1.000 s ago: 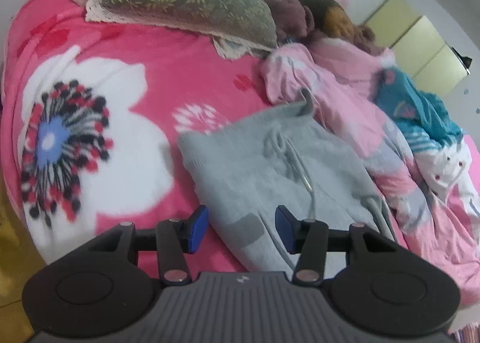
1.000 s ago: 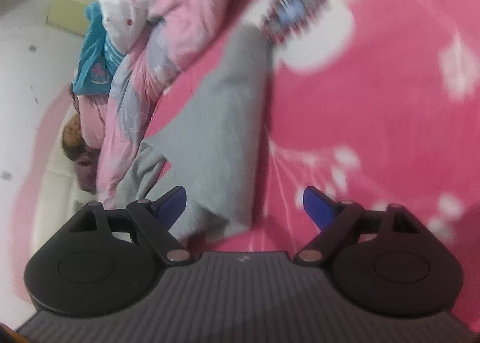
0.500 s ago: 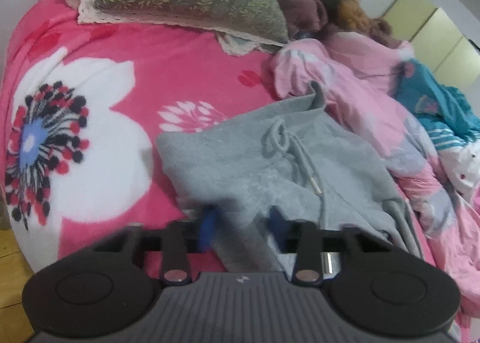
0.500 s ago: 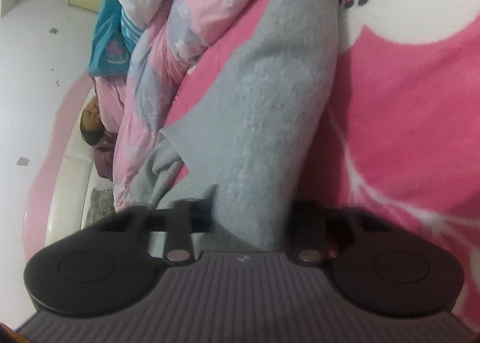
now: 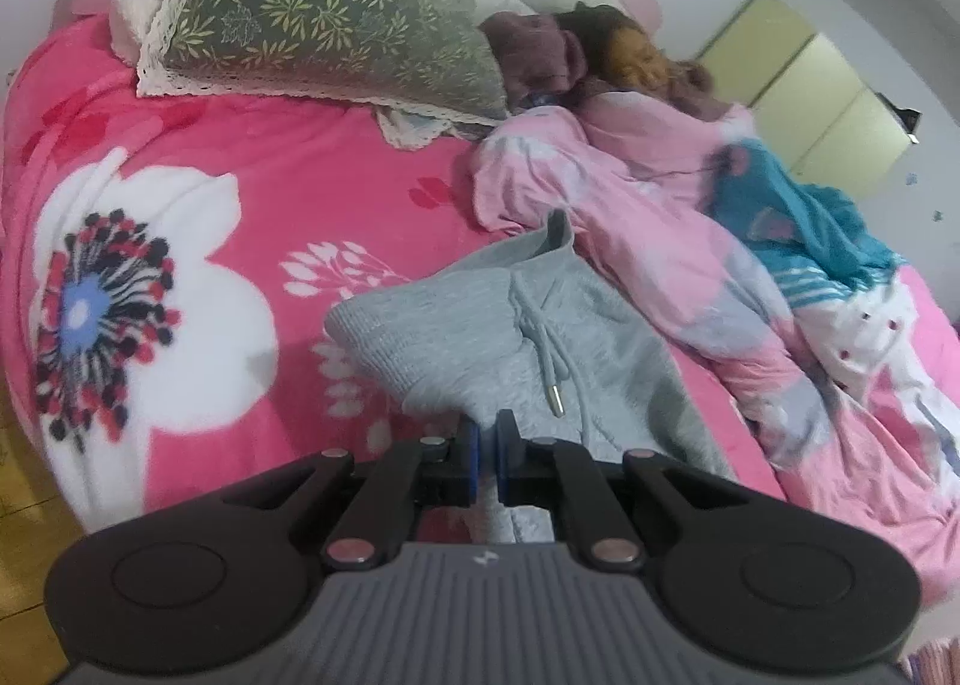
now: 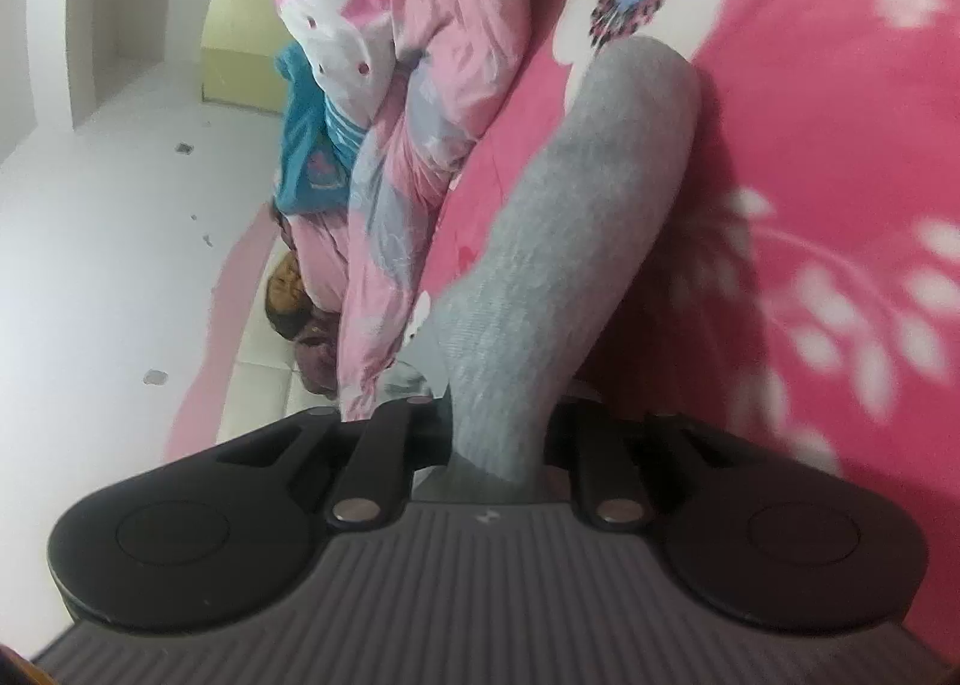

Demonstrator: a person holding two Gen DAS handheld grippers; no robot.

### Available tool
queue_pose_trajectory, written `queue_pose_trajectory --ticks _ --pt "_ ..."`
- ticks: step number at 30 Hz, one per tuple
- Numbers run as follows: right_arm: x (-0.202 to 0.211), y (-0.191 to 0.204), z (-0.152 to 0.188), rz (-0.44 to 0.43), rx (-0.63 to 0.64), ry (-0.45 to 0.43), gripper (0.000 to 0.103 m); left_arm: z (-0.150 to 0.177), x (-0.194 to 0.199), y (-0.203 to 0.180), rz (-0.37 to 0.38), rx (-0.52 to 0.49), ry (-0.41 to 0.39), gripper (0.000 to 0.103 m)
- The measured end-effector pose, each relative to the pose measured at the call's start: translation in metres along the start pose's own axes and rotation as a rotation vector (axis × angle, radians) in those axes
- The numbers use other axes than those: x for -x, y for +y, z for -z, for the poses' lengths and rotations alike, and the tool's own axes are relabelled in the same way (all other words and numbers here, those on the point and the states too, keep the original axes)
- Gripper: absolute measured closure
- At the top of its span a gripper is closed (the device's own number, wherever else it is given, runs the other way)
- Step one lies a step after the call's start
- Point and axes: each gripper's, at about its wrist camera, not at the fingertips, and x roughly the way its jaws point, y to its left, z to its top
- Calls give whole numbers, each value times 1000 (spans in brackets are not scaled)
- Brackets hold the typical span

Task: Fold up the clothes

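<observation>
Grey drawstring sweatpants lie on the pink flowered bedspread. In the left wrist view my left gripper is shut on the near edge of the waist part, which is lifted a little; the drawstring with a metal tip hangs just past the fingers. In the right wrist view my right gripper is shut on the end of a grey trouser leg, which stretches away from the jaws and hides the fingertips.
A green leaf-print pillow lies at the head of the bed. A heap of pink, white and teal bedding and clothes runs along the right of the pants. A yellow cabinet stands by the wall. Wooden floor shows at the left.
Both grippers went from open to shut on the grey pants. The left closed on the waist edge, the right on the leg end, and the cloth has lifted.
</observation>
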Motion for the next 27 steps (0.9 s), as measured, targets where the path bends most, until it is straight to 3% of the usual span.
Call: queue_pose_trajectory --ticks 4,9,13,17,19,24,27 --pt "35 -12 16 47 -7 -11 88 10 2 12 -19 -12 19 97" --pt "48 -30 7 192 -93 4 63 15 -9 27 -11 5 59 95" --pt "91 -3 -1 308 18 -150 46 15 -10 35 20 17 54 75" --pt "106 38 -19 368 173 -276 44 16 -11 39 52 38 51 69" --pt "82 66 -26 364 291 -242 44 18 -11 38 68 35 43 67" --pt "-34 148 -26 289 637 -32 43 21 -11 39 69 17 17 67" --pt "-130 184 -3 248 850 116 43 21 -13 39 67 2 4 69"
